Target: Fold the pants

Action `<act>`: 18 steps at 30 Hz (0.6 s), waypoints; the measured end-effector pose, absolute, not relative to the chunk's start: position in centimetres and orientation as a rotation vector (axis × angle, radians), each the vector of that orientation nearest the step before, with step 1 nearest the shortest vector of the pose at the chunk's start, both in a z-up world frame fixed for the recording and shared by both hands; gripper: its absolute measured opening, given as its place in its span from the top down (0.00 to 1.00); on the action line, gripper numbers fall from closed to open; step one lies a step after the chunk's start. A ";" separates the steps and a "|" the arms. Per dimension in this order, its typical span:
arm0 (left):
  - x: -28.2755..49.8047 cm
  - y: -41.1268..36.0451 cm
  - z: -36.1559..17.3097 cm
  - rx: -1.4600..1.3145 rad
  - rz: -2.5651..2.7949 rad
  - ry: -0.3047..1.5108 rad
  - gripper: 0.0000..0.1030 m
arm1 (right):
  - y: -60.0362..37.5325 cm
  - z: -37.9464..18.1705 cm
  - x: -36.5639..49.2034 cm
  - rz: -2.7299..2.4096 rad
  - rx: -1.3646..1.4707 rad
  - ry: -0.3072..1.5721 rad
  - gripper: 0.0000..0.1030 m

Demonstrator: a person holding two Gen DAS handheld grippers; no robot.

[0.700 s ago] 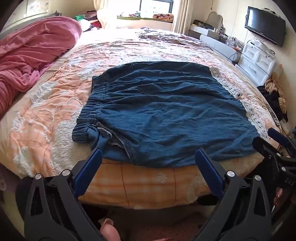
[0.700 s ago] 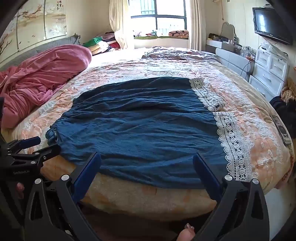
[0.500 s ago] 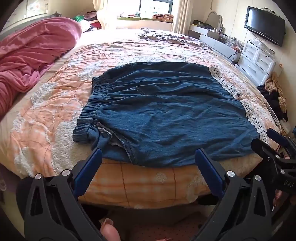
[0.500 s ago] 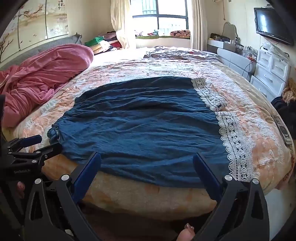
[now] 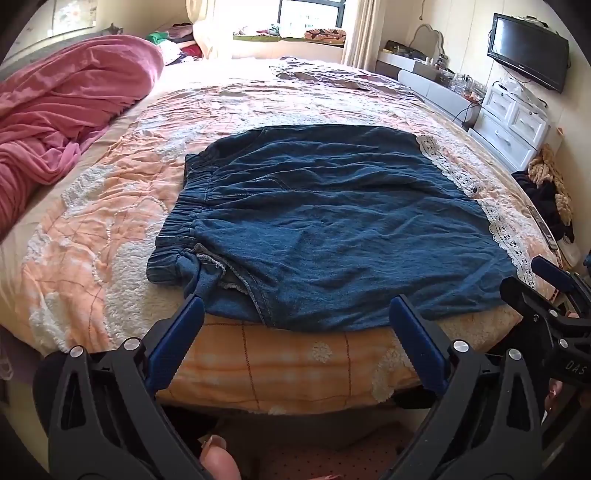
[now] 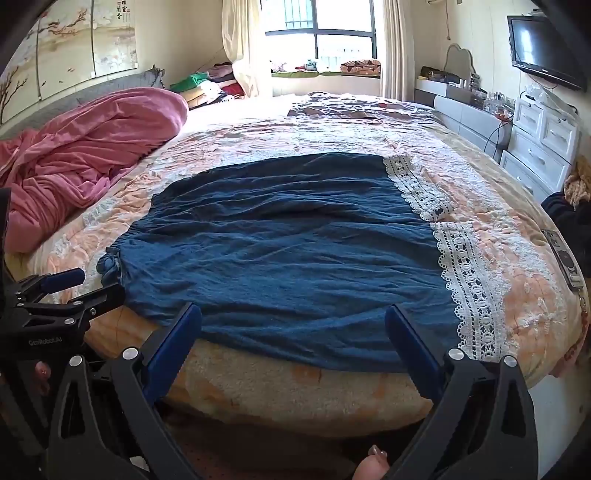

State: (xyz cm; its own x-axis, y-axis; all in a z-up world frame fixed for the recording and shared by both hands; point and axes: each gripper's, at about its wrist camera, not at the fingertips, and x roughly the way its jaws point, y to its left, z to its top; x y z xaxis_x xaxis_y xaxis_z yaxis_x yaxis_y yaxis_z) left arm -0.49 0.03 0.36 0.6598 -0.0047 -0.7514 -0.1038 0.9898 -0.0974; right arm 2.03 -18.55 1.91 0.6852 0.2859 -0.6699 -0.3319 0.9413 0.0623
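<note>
A pink blanket [image 5: 62, 122] lies bunched at the far left of a wide bed [image 5: 92, 229] covered in a peach and white quilt. Blue denim pants [image 5: 325, 229] lie spread flat across the middle of the bed, near its front edge. The gathered elastic waistband [image 5: 184, 218] points left, with one corner rumpled and a bit of the inner seam showing. The legs run to the right and end in a band of white lace trim [image 6: 469, 291].

The left gripper [image 5: 295, 317] hovers just off the front edge of the bed, near the waistband end, its blue-padded jaws spread wide with nothing between them. The right gripper [image 6: 293, 325] hangs beside it, further right, in front of the leg end; its jaws are also spread wide and hold nothing. Neither touches the cloth. Each gripper shows at the edge of the other's view.

At the right edge of the bed lies a remote control [image 6: 563, 258]. Beyond it, white drawers [image 6: 543, 144] stand against the wall, with a flat television [image 6: 543, 48] mounted above. A bright window [image 6: 325, 33] sits behind the bed.
</note>
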 end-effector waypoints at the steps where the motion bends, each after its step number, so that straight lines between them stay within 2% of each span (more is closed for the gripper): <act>1: -0.5 0.0 0.4 -0.136 0.057 0.849 0.08 | -18.5 1.9 2.0 0.345 -0.067 0.737 0.04; 18: -0.6 -0.1 0.4 -0.135 0.055 0.850 0.08 | -18.5 2.1 2.1 0.339 -0.075 0.734 0.04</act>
State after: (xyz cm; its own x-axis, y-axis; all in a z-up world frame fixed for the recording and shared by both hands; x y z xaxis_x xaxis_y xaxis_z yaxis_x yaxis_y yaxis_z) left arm -0.65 -0.06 0.40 0.6590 -0.0053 -0.7521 -0.1028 0.9900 -0.0970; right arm 2.05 -18.53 2.14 0.6910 0.2767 -0.6678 -0.3285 0.9431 0.0508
